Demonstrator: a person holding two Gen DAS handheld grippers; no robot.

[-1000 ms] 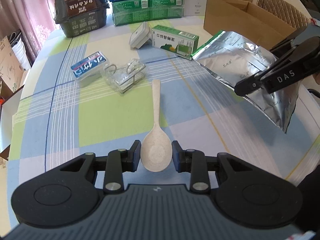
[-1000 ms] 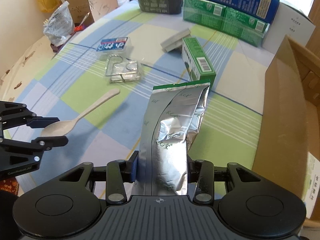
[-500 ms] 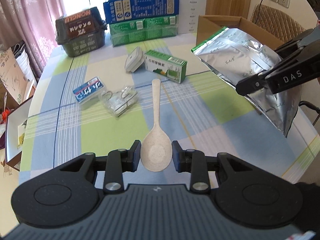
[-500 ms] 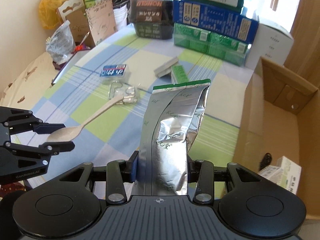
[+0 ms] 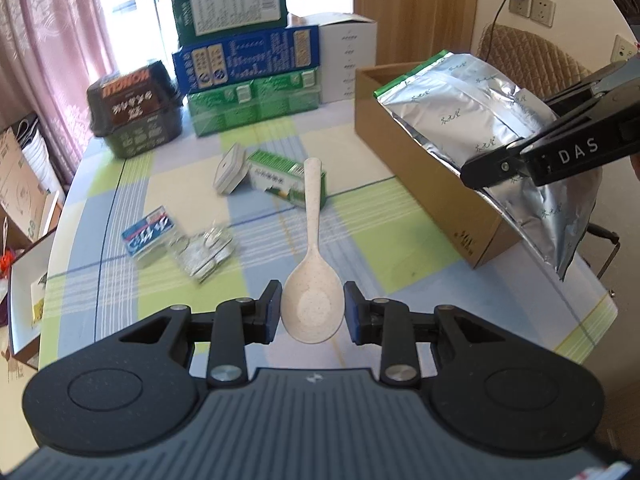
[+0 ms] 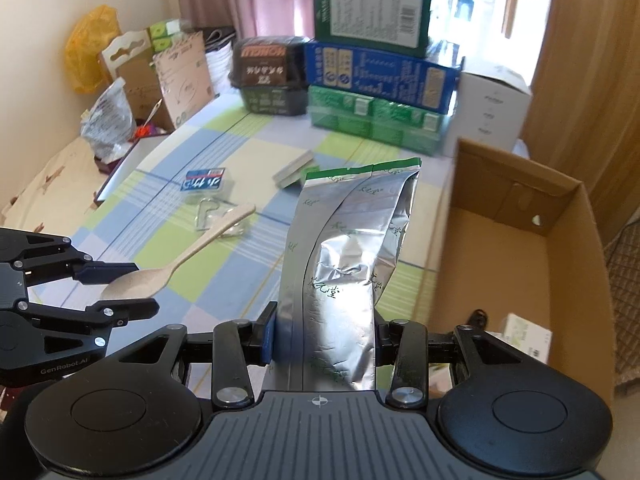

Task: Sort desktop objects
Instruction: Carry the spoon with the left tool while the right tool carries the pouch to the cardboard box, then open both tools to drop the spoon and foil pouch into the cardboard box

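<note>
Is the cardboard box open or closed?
Open: the cardboard box has no lid over it, and its floor and a small white carton inside are visible.

Bright daylight enters through the blown-out window behind the pink patterned curtain (image 5: 52,40); glare streaks the crinkled silver foil pouch (image 6: 348,256); fisheye bending curves the edges; far items are slightly motion-blurred.

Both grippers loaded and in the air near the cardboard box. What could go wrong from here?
1. The left gripper pinches only the bowl of the spoon; its long handle sticks out forward and could pivot or slip.
2. The right gripper holds the foil bag at one end; the free end could catch the near wall of the cardboard box.
3. The grippers sit close together, so the spoon handle may strike the bag.
</note>
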